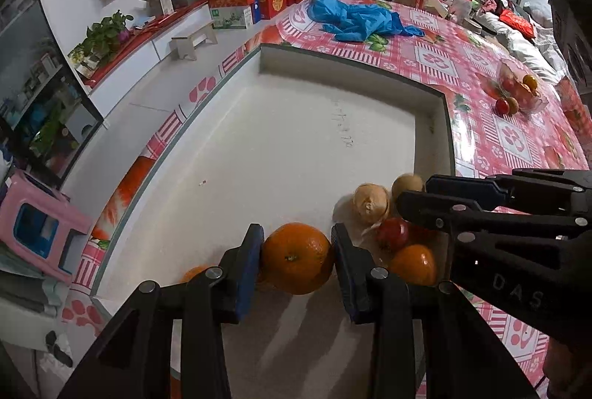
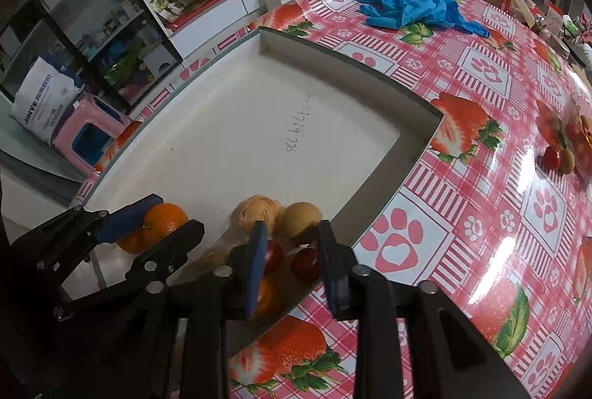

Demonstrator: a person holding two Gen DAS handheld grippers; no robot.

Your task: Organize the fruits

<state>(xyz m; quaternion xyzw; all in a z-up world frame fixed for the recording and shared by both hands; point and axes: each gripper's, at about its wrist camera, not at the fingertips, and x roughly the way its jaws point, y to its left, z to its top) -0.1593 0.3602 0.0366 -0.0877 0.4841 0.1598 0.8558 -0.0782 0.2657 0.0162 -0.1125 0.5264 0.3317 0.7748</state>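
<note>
Over the white tray (image 1: pixel 296 125) on the worktop (image 2: pixel 481 125), left tongs (image 1: pixel 297 256) clamp an orange (image 1: pixel 298 256); right tongs (image 2: pixel 292 251) hang part-open, empty, above grouped fruits (image 2: pixel 273 214). Probable step: placing; next, releasing beside the group.

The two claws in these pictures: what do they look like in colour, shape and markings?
Both the left claw and the right claw are black linkage frames joined by round silver rivets. Each ends in two flat fingers faced with blue pads. The right claw's body carries raised letters reading "DAS" in the left wrist view. No cables or sleeves show.
</note>
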